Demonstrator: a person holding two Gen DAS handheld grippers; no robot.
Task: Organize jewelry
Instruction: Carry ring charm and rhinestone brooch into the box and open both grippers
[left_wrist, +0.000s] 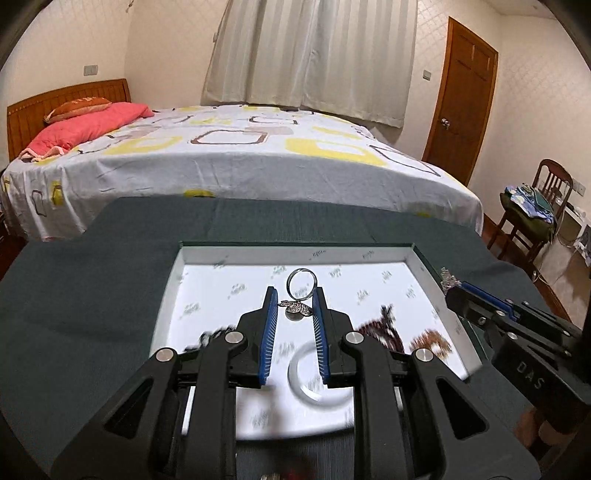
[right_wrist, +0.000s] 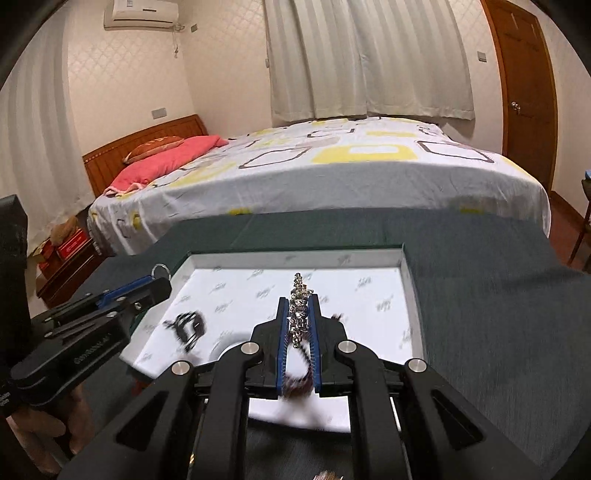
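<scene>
Both tools are hanging over the open white tray (left_wrist: 424, 273) sitting on the grey-clothed bench (left_wrist: 92, 295), each carrying one piece, so this looks like the sorting part of the job.

The left tool (left_wrist: 295, 295) is pinching a silver ring (left_wrist: 301, 284) with a little charm cluster: the band is poking up just past the tips, the charm is sitting between the blue pads (left_wrist: 271, 325), and the jaws are only narrowly apart, clamped on it. Holding it out at the very tips makes sense, since it leaves the piece free to drop cleanly.

The right tool (right_wrist: 298, 306) is clenched nearly all the way on a sparkly beaded chain (right_wrist: 301, 302), which runs lengthwise between its pads with one end sticking out ahead and the rest trailing back toward the hinge, blurred.

Under and around the tools, other pieces are lying on the tray floor: a dark bracelet (right_wrist: 188, 328) left of the right tool, a reddish-brown beaded piece (left_wrist: 384, 328) and a white ring-shaped thing (left_wrist: 317, 380), all too smeared to name properly.

Room-wise, I'd say there's plenty of bare paper ahead of both tips. The raised tray walls are the edges to clear, and the two tools are sitting fairly near each other.
</scene>
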